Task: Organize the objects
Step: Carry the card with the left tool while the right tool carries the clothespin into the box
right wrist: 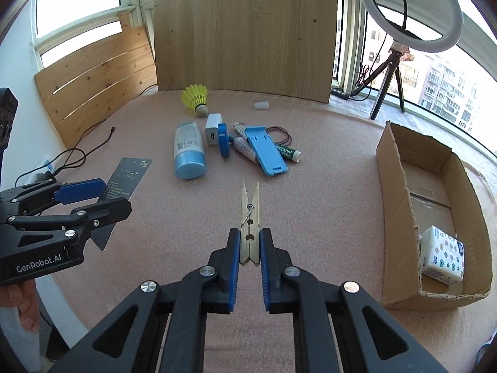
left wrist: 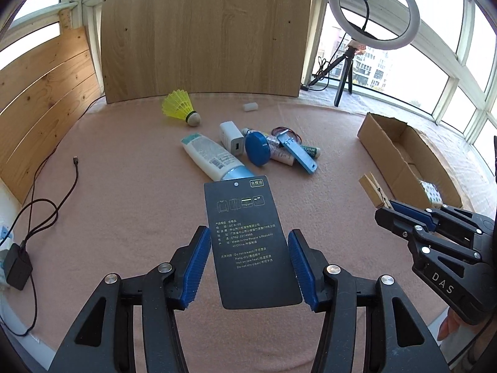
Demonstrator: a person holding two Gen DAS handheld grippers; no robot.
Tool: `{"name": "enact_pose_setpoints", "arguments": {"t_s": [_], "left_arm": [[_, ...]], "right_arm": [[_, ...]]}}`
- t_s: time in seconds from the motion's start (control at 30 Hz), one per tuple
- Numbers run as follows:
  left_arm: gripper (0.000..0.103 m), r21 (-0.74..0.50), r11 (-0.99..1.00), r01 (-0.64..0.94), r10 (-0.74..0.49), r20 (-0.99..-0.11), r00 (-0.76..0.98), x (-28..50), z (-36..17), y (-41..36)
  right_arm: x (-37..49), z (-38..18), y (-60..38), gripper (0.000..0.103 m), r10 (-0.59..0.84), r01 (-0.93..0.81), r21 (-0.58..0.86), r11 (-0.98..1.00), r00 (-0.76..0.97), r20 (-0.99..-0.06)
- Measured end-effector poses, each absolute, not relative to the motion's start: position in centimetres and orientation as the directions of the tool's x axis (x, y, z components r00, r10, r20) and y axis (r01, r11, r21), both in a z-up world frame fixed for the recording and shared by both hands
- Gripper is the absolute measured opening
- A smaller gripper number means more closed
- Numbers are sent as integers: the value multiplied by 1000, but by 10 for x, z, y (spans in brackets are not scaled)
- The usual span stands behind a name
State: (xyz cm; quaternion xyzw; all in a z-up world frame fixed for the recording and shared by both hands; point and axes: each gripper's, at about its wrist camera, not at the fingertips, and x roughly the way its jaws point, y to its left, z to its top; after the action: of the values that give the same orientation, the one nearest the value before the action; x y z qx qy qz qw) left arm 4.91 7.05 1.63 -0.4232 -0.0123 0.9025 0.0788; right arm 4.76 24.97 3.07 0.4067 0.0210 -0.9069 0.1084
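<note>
Gripping a black garment tag (left wrist: 248,242) by its long edges: left gripper (left wrist: 248,264), blue pads (left wrist: 195,267) against both sides, tag raised above the pink table cover (left wrist: 124,186). Tag's near end seen clearly in the left wrist view; in the right wrist view mostly masked by the gripper's own fingers, print there too small to read. Clamped tight on a wooden clothespin (right wrist: 249,223): right gripper (right wrist: 250,248), peg pointing forward, its near end sunk between the pads, also off the table.

Partly hidden in the central pile: a small tube under the blue phone stand (right wrist: 267,152), only "...LATUM" legible on the green-lettered lip balm (right wrist: 287,152); round blue case (left wrist: 257,149) covering part of another tube. White bottle with blue cap (right wrist: 188,152) lying flat beside a white charger (right wrist: 212,133), label print unreadable. Red wire loop (right wrist: 281,133) behind the stand. Yellow shuttlecock (left wrist: 180,108) and a small white cylinder (left wrist: 251,107) further back, apart from the pile.

Cardboard box (right wrist: 394,202) at right, open, holding a patterned tissue pack (right wrist: 442,256); near end cut off in the left view. Ring light (left wrist: 374,15) on tripod by the window. Black cable (left wrist: 62,192) and adapter at left edge.

Legible: "Made in the People's Republic of China", "Do not bleach", "Hang dry", "Iron on low heat", "Do not dry clean" on tag; "DAS" and "GenRobot.AI" on gripper bodies.
</note>
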Motion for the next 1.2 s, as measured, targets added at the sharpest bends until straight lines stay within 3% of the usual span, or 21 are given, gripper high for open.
{"name": "enact_pose_setpoints", "arguments": {"t_s": [0.63, 1.2], "left_arm": [[55, -61, -982, -180, 166, -734, -659, 39, 48, 101], [56, -55, -912, -406, 311, -736, -602, 1, 63, 279]], "right_arm": [[44, 59, 274, 11, -154, 142, 75, -987, -700, -697], [60, 54, 416, 11, -22, -73, 106, -992, -718, -696]]}}
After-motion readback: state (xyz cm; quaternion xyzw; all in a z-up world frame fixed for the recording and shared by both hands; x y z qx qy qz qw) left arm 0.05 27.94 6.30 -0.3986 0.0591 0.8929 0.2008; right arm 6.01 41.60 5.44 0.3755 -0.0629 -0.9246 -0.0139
